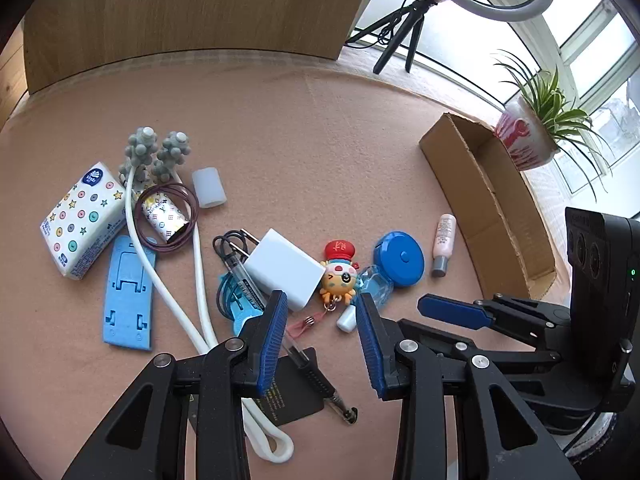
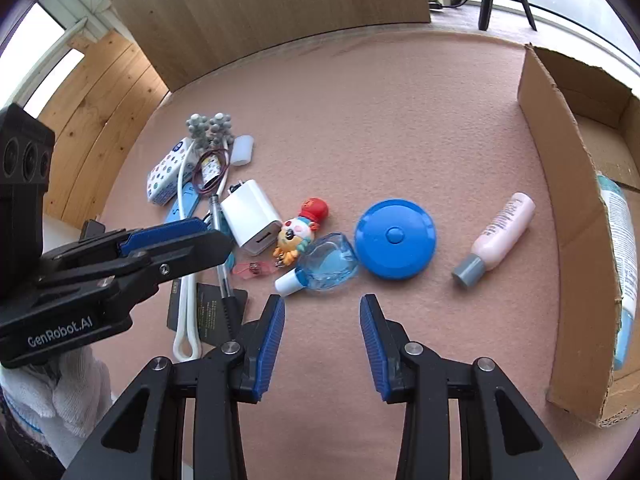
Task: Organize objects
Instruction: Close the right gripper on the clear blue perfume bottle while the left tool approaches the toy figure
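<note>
My two grippers hover over a desk covered in pink felt, where small things lie scattered for sorting. Farthest left sits a tissue pack (image 1: 82, 222) printed with stars, beside a blue phone stand (image 1: 129, 292) lying flat and a white looped massager (image 1: 168, 240) with knobbly grey heads, its long arms draped across the pile. Next comes a white charger plug (image 1: 286, 268), resting partly on a clear pen (image 1: 256, 296) and a black card (image 1: 290, 396), so those two are pinned beneath other things. My left gripper (image 1: 320, 328) hangs released just above this cluster, holding nothing. To its right a cartoon keychain figure (image 2: 302, 228) touches a small blue bottle (image 2: 326, 266) with a white cap, which in turn touches a round blue tape measure (image 2: 395, 238); lifting any one may nudge its neighbours. My right gripper (image 2: 322, 326) is likewise unclenched and empty, poised near the blue bottle, probably my next pick. Further right, lying apart and easy to reach, is a pink lotion bottle (image 2: 502, 234) with a grey cap. At the far right stands an open cardboard box (image 2: 560, 184), likely the destination, already holding a pale blue tube (image 2: 622, 240).
</note>
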{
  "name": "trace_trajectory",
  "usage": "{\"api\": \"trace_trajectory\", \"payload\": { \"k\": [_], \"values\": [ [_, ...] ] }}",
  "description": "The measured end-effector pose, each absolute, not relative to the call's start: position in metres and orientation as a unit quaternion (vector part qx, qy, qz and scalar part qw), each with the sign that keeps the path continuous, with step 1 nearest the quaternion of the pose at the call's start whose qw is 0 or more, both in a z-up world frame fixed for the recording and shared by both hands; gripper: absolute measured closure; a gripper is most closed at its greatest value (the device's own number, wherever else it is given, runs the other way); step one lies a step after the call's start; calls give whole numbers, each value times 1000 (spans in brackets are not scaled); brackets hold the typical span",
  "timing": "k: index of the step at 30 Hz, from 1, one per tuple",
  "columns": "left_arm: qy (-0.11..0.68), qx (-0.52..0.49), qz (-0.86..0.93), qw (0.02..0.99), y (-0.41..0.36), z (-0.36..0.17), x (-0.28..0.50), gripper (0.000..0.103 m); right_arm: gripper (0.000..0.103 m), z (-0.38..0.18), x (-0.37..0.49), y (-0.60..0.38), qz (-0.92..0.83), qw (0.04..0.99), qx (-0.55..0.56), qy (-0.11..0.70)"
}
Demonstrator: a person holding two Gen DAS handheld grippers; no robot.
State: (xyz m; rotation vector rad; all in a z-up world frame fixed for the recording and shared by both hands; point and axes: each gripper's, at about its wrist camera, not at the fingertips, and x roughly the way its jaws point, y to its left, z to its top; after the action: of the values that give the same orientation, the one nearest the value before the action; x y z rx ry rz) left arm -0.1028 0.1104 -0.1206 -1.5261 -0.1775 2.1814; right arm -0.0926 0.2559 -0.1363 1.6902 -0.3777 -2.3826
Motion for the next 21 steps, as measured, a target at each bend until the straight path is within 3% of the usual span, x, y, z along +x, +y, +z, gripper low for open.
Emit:
{"api": "trace_trajectory", "payload": {
  "k": [13, 21],
  "values": [
    [-61, -584, 781, 214, 111, -153, -94, 65, 67, -146, -109, 268, -793, 86, 582, -160],
    [-60, -578, 792, 189, 86, -155, -102, 74, 67, -152, -117, 252, -785, 105, 592, -148]
  ]
}}
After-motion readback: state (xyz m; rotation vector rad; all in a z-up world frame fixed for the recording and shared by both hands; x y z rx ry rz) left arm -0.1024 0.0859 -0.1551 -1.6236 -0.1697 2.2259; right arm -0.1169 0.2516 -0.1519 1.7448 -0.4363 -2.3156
